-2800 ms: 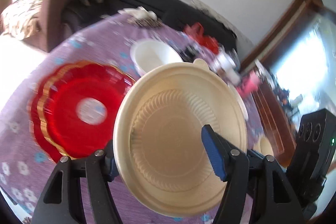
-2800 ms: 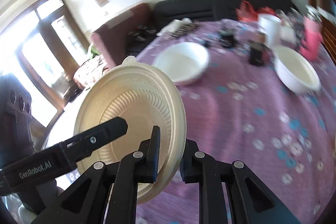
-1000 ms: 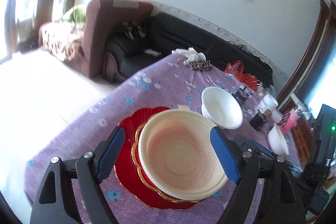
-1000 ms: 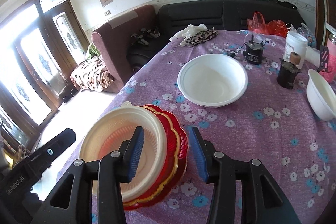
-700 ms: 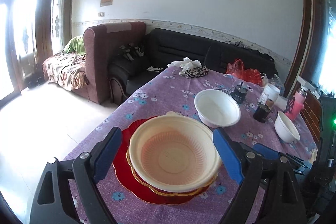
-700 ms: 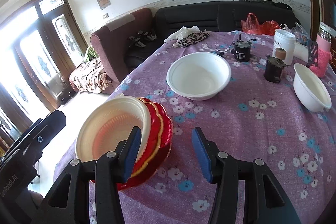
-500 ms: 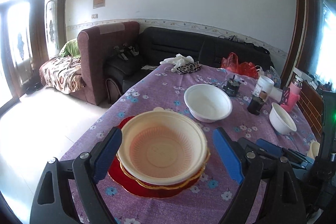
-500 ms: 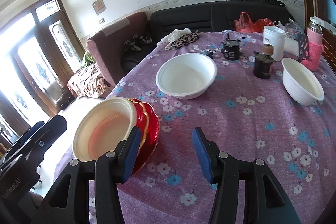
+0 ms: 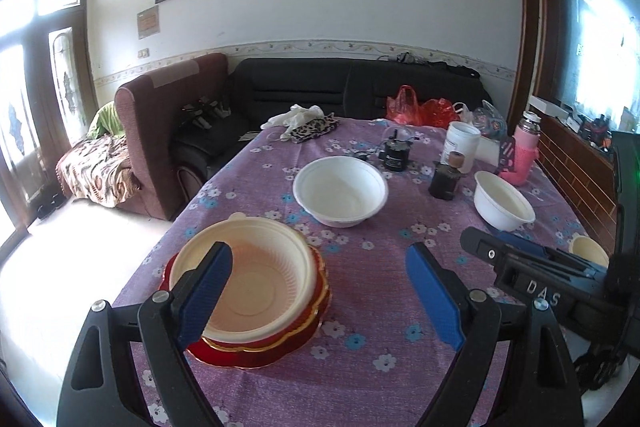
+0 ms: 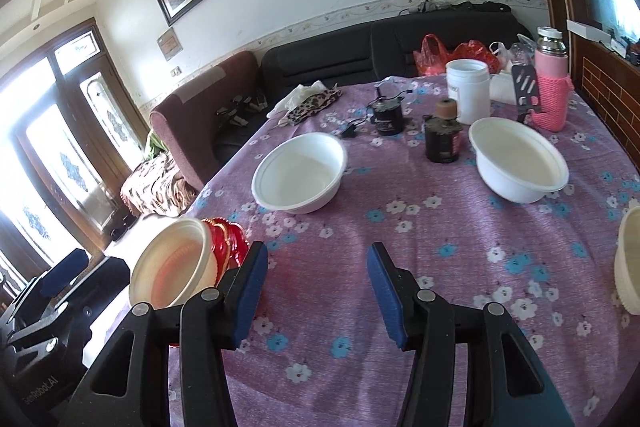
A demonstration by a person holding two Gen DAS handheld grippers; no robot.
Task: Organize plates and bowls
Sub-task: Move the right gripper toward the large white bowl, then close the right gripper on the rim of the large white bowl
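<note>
A cream ribbed bowl sits in the stack of red gold-rimmed plates near the table's left edge. My left gripper hovers open just short of it, with its left pad in front of the bowl's rim and nothing gripped. To the right of the stack, my right gripper stands open over bare purple cloth, the cream bowl and red plates at its left. Farther back stand a white bowl and a second white bowl.
A dark jar, white tub, pink bottle, black device and a patterned cloth crowd the far end. A cream ribbed cup stands at the right edge. Sofas lie beyond the table.
Both grippers held the cream bowl in the air, set it on the red plates and let go. Since then they have drawn back and to the right, and the bowl stays put.
</note>
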